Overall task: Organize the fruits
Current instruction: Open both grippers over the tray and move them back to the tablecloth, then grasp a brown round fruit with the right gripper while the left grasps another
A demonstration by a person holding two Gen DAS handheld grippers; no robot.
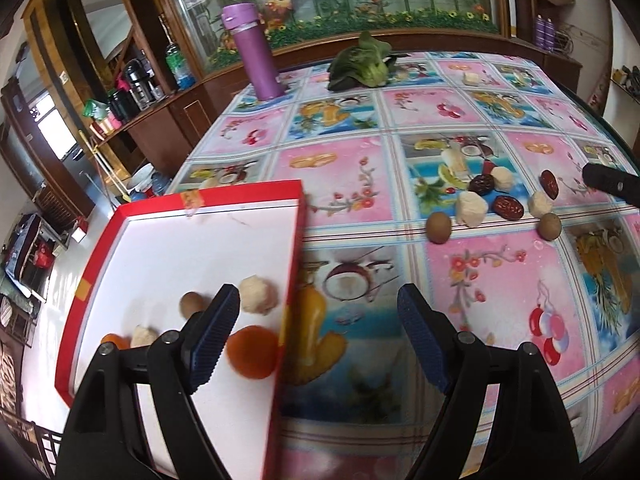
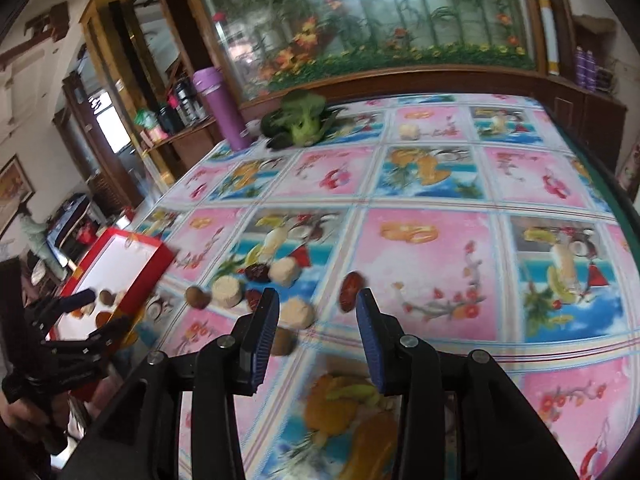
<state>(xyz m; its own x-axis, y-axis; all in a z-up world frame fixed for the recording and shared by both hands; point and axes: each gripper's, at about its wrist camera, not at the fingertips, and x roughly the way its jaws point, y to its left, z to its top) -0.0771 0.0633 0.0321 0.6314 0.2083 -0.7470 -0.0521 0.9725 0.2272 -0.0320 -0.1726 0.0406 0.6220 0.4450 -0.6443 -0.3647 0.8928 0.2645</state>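
A red box with a white floor sits at the table's left corner. It holds an orange fruit, a beige ball, a brown longan and two more pieces half hidden behind my finger. My left gripper is open and astride the box's right wall, holding nothing. Loose on the cloth lie red dates, beige lumps and brown longans. My right gripper hovers open over a beige lump, a longan and a red date.
A purple flask and a leafy green vegetable stand at the far side of the fruit-patterned tablecloth. One beige lump lies far back. Wooden cabinets and a glass panel lie beyond. The box overhangs the table's left edge.
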